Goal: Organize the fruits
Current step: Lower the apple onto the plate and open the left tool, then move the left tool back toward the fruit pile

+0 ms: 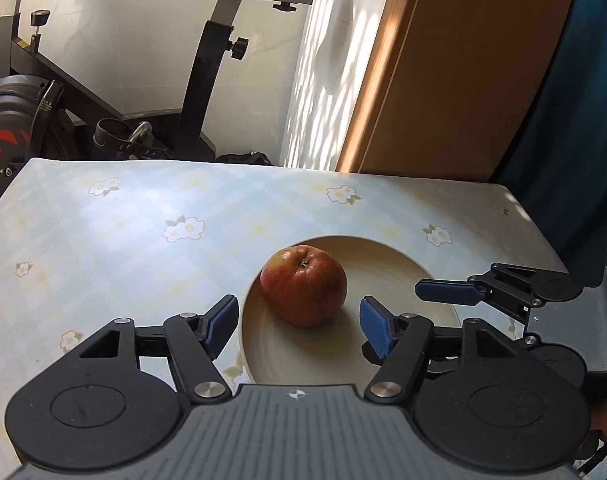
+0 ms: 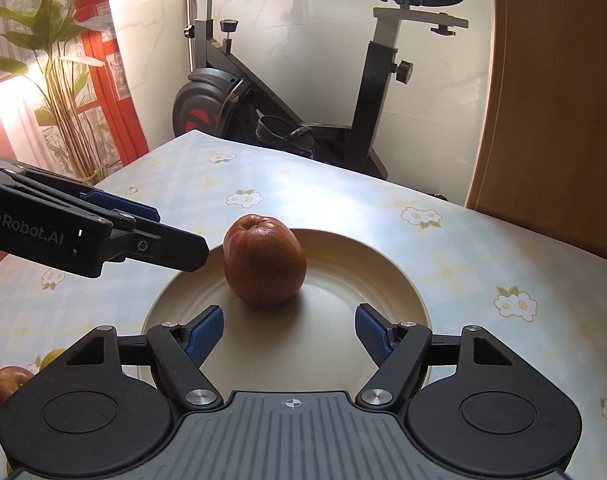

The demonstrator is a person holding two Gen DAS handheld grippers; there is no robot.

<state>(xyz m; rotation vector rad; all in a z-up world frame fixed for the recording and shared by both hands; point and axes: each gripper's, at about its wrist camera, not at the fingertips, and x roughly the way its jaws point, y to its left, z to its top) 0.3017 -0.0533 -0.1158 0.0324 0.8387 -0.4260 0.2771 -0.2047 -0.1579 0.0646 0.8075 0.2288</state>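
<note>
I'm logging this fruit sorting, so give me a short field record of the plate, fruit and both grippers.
plate: cream plate on the floral tablecloth
on plate: one red apple, upright, alone
off plate: second apple at the table's near left edge
left gripper: open, holding nothing
right gripper: open, holding nothing

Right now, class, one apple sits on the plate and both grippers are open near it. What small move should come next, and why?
Probably swing the left gripper toward the second apple lying off the plate. The first apple already rests there, free of either gripper's pads.
</note>
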